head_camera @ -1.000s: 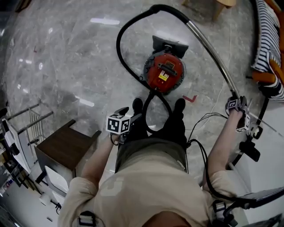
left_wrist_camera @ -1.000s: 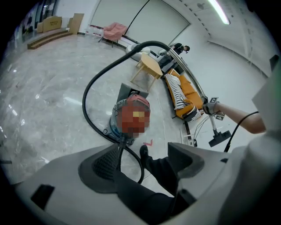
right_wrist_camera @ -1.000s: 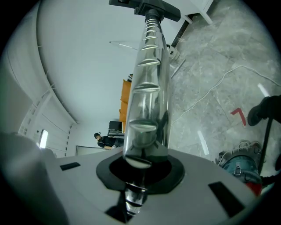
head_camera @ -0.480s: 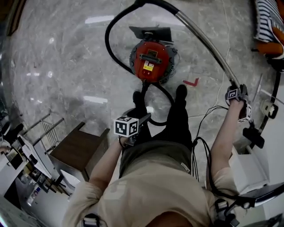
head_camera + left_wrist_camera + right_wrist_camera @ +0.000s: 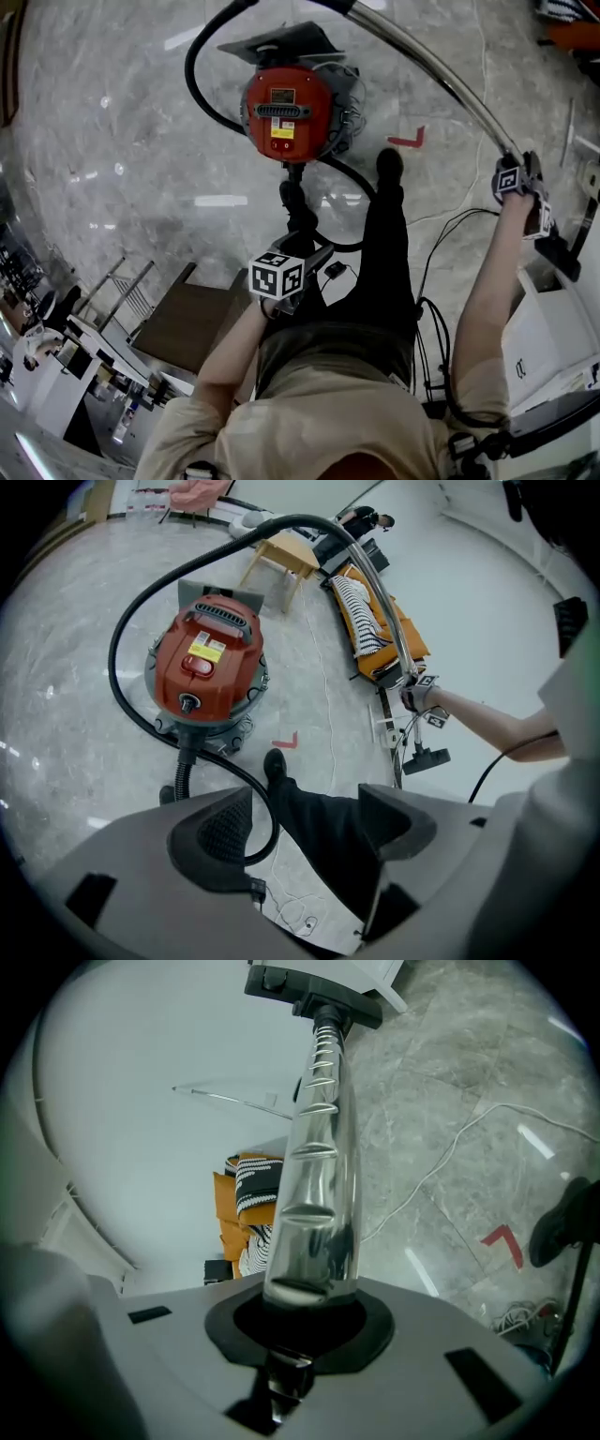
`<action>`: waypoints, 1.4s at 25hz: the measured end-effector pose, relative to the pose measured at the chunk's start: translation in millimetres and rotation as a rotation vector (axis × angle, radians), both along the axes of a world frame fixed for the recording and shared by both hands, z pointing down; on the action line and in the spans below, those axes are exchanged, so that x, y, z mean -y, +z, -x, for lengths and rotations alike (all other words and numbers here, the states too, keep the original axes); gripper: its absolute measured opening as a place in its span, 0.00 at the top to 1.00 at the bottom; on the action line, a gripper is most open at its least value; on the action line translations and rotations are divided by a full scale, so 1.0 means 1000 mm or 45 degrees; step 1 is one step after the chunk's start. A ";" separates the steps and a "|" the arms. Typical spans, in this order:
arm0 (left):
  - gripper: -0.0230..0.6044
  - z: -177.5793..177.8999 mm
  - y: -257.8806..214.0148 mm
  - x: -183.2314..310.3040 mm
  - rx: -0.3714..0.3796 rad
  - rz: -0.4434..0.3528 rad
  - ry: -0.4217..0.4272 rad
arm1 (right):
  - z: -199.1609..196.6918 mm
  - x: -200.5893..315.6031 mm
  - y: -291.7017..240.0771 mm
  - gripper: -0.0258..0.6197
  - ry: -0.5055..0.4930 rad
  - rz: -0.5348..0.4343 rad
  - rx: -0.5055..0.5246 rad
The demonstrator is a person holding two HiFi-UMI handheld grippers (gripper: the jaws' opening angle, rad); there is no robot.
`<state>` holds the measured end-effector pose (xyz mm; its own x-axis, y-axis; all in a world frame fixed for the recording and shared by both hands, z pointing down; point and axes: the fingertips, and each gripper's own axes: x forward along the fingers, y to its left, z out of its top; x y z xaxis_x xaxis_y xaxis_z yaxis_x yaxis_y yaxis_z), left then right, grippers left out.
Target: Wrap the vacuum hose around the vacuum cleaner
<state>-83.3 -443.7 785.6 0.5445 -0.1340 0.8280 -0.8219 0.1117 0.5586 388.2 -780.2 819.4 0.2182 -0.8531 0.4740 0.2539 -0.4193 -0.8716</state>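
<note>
While the red vacuum cleaner point(image 5: 289, 111) sits on the grey marble floor point(image 5: 112, 141) just ahead of the person's shoes point(image 5: 389, 164), its black hose point(image 5: 112, 658) leaves the socket on the side facing the person and curls in a small loop by the feet. It then sweeps in a wide arc past the cleaner on the head view's left, apart from the body, and joins the shiny metal tube point(image 5: 314, 1147) beyond it. That tube slants across to the right claw point(image 5: 298, 1302), which is clenched round it, with the flat floor nozzle point(image 5: 314, 988) at the tube's far end. Over the person's dark trouser leg hangs the left claw point(image 5: 309, 822), its jaws spread wide with nothing between them. A red corner mark point(image 5: 408, 141) lies on the floor beside one shoe, and a brown wooden stool point(image 5: 187, 323) stands near the person's left arm.
</note>
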 end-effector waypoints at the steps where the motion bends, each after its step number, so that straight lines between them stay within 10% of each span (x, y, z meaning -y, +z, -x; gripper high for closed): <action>1: 0.39 -0.003 0.009 0.001 -0.008 0.009 0.002 | -0.003 -0.003 0.009 0.87 0.000 0.007 0.000; 15: 0.39 -0.066 0.094 -0.010 -0.129 0.116 0.096 | -0.022 -0.021 0.119 0.87 0.072 0.088 0.028; 35: 0.39 -0.065 0.139 0.047 -0.139 0.061 0.047 | 0.028 -0.025 0.251 0.86 -0.008 0.258 0.164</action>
